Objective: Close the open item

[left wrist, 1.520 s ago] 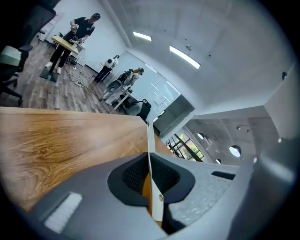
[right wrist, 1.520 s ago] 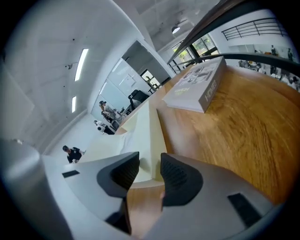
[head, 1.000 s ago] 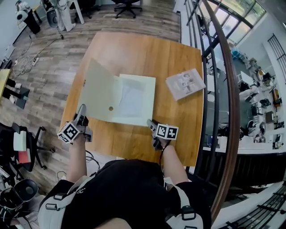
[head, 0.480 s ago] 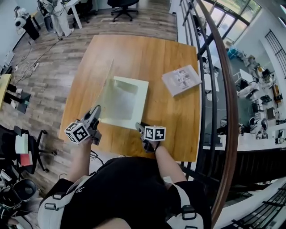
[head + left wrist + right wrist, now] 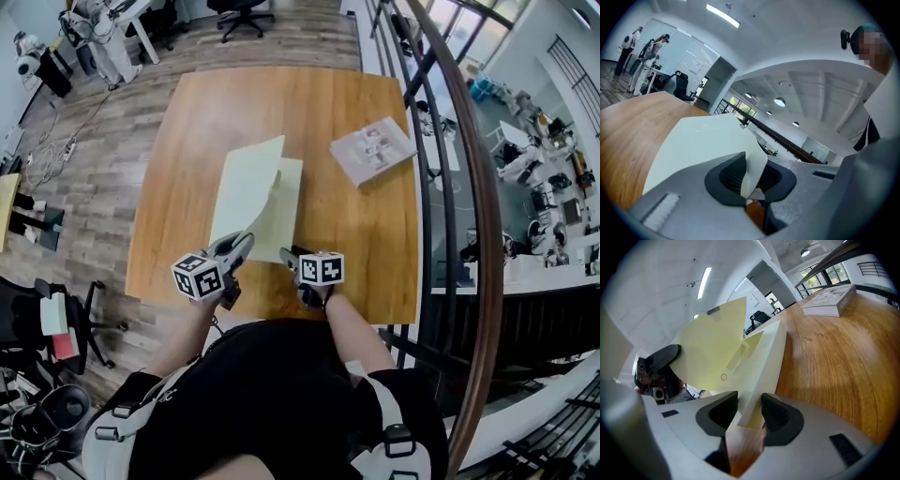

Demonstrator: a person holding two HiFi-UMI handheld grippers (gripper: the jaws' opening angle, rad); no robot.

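Note:
A pale green folder lies on the wooden table [image 5: 197, 112]. Its cover [image 5: 246, 192] tilts over the base [image 5: 291, 183], almost down. My left gripper [image 5: 244, 244] pinches the cover's near corner [image 5: 698, 140]. That corner curls between the pads, and the left gripper's [image 5: 751, 176] jaws are opening. My right gripper [image 5: 286, 255] sits at the base's near right corner. In the right gripper view the base's corner [image 5: 754, 404] lies loose between the spread pads of the right gripper [image 5: 749, 411], whose jaws are opening too. The cover [image 5: 710, 348] looms above it.
A closed book [image 5: 372, 150] lies on the table's right side, also in the right gripper view [image 5: 829, 301]. A railing [image 5: 459, 187] runs along the table's right edge. Office chairs and equipment stand on the wood floor to the left.
The cover has swung from flat on the left, through upright, over onto the base. My left gripper travelled right with it and now sits beside the right gripper, which barely moved.

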